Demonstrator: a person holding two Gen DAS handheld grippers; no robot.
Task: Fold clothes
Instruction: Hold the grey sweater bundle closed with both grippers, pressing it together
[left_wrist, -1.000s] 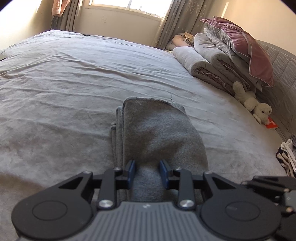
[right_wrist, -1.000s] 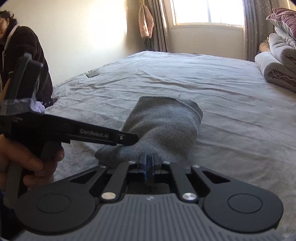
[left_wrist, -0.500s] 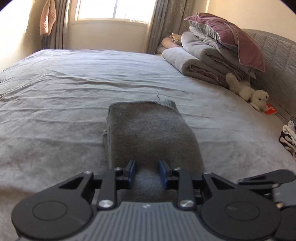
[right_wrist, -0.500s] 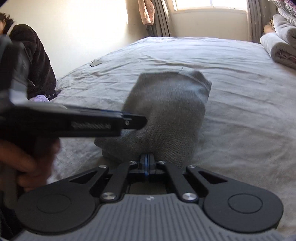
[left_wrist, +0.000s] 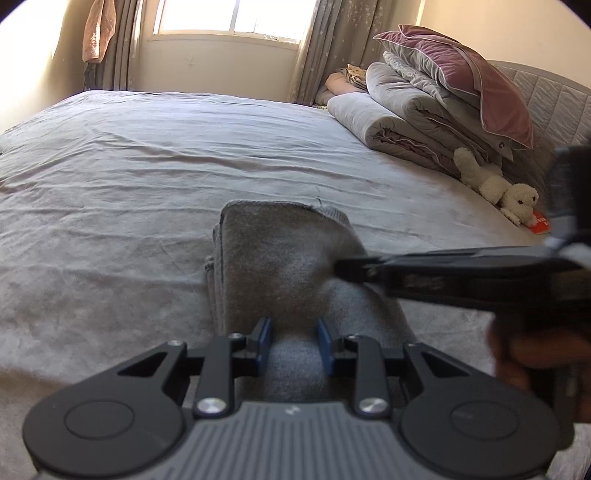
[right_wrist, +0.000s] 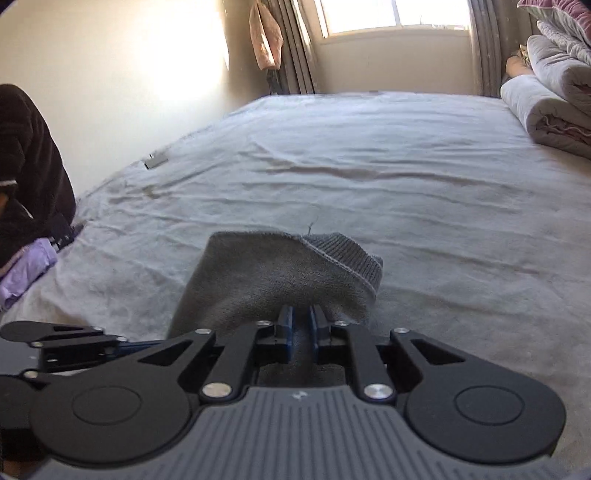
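Grey folded garment (left_wrist: 284, 266) lies on the bed (left_wrist: 147, 166), its near end bunched between the left fingers (left_wrist: 263, 345), which clamp it at a moderate gap. The right gripper (right_wrist: 300, 334) has just been opening; its fingers (right_wrist: 286, 332) stand slightly apart with grey fabric between them, no firm pinch visible. Rolled quilts (left_wrist: 413, 114) and a plush toy (left_wrist: 498, 188) sit well beyond.

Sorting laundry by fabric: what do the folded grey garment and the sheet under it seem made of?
The grey garment looks like a soft knit, perhaps wool or fleece: matte, fuzzy nap, ribbed edge. The bed sheet looks like thin woven cotton or a blend: smooth, matte, finely creased.
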